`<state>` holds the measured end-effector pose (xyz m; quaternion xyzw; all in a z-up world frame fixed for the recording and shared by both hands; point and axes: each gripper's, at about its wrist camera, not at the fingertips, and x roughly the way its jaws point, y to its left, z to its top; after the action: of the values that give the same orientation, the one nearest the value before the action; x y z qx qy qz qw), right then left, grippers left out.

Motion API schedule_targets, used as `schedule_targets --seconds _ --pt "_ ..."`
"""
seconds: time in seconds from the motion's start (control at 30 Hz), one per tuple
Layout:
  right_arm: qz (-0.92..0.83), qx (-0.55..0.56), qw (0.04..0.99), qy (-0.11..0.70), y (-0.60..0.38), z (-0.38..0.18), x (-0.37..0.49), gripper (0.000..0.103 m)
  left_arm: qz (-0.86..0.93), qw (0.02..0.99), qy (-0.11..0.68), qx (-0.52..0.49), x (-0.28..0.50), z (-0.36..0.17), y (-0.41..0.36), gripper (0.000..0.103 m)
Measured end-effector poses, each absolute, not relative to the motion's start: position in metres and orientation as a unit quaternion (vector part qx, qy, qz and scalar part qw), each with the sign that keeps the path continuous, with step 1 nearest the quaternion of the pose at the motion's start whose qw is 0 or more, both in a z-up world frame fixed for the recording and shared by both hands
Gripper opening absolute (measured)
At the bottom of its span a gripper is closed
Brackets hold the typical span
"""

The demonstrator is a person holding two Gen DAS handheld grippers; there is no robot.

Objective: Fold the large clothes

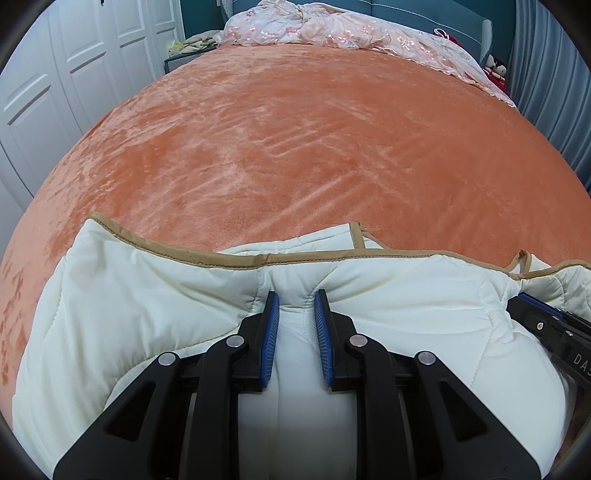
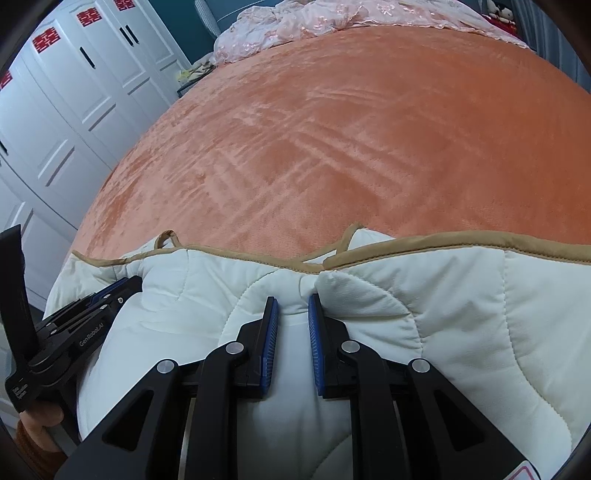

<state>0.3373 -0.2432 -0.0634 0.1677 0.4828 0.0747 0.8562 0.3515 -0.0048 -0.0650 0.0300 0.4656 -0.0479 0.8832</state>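
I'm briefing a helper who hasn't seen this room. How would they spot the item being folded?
Find the big bed with the orange blanket. At its near edge lies the cream quilt, puffy and stitched. Its tan binding sets it apart from the pink lace bedding heaped at the far end.

Home bedroom, orange-covered bed (image 1: pixel 295 129), white wardrobe doors (image 2: pixel 74 92), curtain (image 1: pixel 546 74)

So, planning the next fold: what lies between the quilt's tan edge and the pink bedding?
Only bare orange blanket, shown in both wrist views, between quilt and pink bedding.
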Motion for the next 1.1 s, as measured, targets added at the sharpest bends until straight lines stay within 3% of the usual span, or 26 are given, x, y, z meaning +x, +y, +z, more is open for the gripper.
schedule_targets --seconds 0.1,0.13,0.2,0.37,0.5,0.67,0.9,1.1 --pt "0.058 0.212 0.856 0.469 -0.265 -0.052 0.330 0.006 -0.036 0.877 0.479 0.021 0.358 -0.055 -0.006 0.020" --pt "0.030 0.215 0.863 0.455 -0.275 -0.041 0.320 0.007 -0.032 0.879 0.476 0.003 0.358 -0.044 -0.004 0.020" --pt "-0.012 0.200 0.883 0.424 -0.290 -0.011 0.293 0.020 -0.052 0.889 0.453 -0.046 0.347 -0.017 0.002 0.020" --pt "0.007 0.156 0.887 0.435 -0.292 0.020 0.222 0.020 -0.132 0.888 0.438 -0.042 0.282 0.027 0.005 0.020" --pt "0.061 0.178 0.859 0.475 -0.262 0.003 0.180 0.019 -0.163 0.867 0.469 -0.045 0.221 0.006 0.015 0.020" --pt "0.054 0.088 0.867 0.488 -0.216 -0.013 0.158 0.020 -0.155 0.864 0.477 -0.046 0.182 -0.028 0.018 0.020" --pt "0.037 0.062 0.868 0.491 -0.215 -0.028 0.166 0.019 -0.145 0.861 0.473 -0.115 0.189 -0.046 0.030 0.020" --pt "0.006 0.065 0.865 0.497 -0.200 -0.024 0.158 0.019 -0.133 0.868 0.472 -0.077 0.177 -0.040 0.023 0.020"
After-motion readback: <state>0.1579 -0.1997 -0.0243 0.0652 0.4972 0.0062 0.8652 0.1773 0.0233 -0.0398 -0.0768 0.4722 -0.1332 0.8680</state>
